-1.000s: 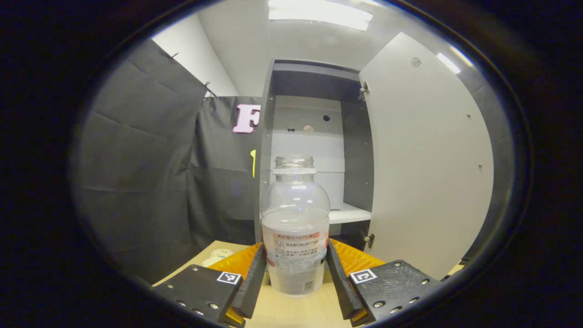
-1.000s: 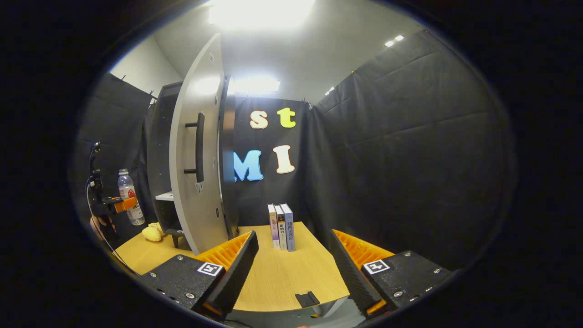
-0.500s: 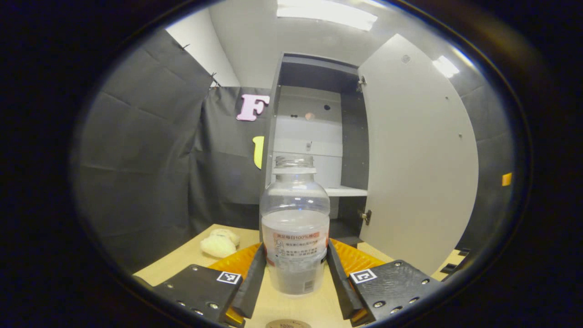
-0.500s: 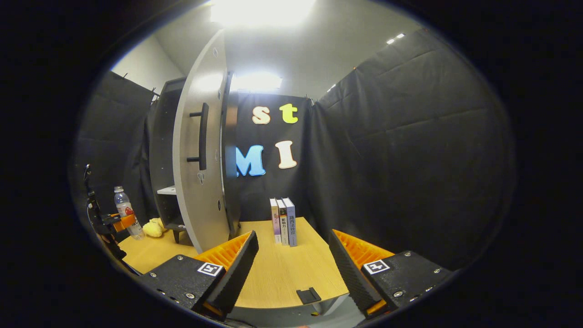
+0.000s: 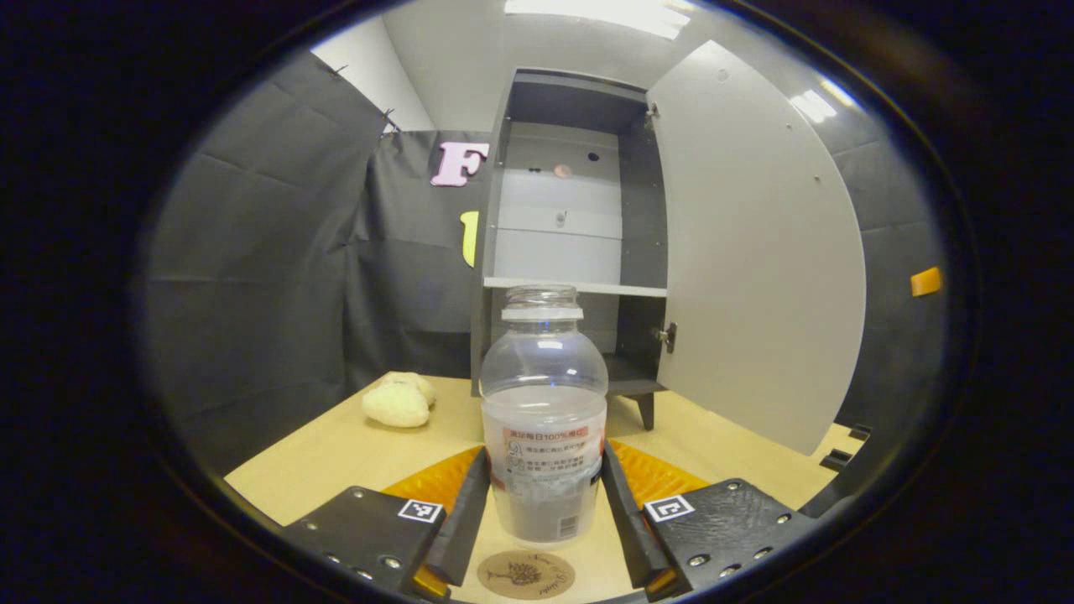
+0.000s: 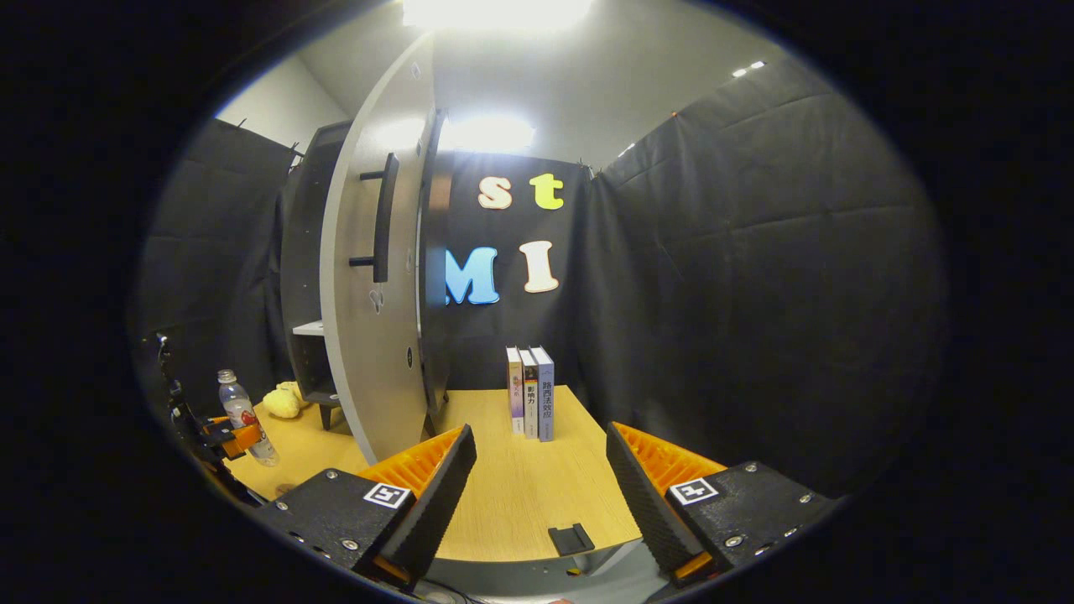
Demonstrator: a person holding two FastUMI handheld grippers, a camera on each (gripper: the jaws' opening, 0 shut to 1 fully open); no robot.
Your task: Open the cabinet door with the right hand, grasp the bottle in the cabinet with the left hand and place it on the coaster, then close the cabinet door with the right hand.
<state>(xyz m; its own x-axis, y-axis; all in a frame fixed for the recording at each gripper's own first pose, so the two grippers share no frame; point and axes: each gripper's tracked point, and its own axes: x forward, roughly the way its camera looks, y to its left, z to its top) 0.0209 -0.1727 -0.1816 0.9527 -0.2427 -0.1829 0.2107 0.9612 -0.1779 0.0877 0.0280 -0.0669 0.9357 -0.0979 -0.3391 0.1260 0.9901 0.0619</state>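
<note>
Our left gripper [image 5: 544,513] has both fingers pressed on the sides of the clear plastic bottle [image 5: 544,419], held upright. Our right gripper [image 6: 537,482] is level, fingers spread wide apart, gripping nothing.

Clear glossy plastic bottle [image 5: 544,419] with a printed paper-like label, smooth, uncapped threaded neck. Round brown coaster [image 5: 526,575], matt, cork-like, with a dark printed motif. Light wood-grain bench [image 6: 520,495], smooth, low sheen. Grey cabinet [image 5: 570,235] of smooth matt laminated board; pale grey cabinet door [image 5: 755,252], satin, with small metal hinges; dark matt bar handle [image 6: 384,218]. Ribbed plastic fingers [image 6: 436,495] on the right gripper [image 6: 537,495]. Pale yellow soft toy [image 5: 396,403], fuzzy cloth. Three upright books [image 6: 530,393], glossy paper spines. Black booth wall, matt creased cloth.
</note>
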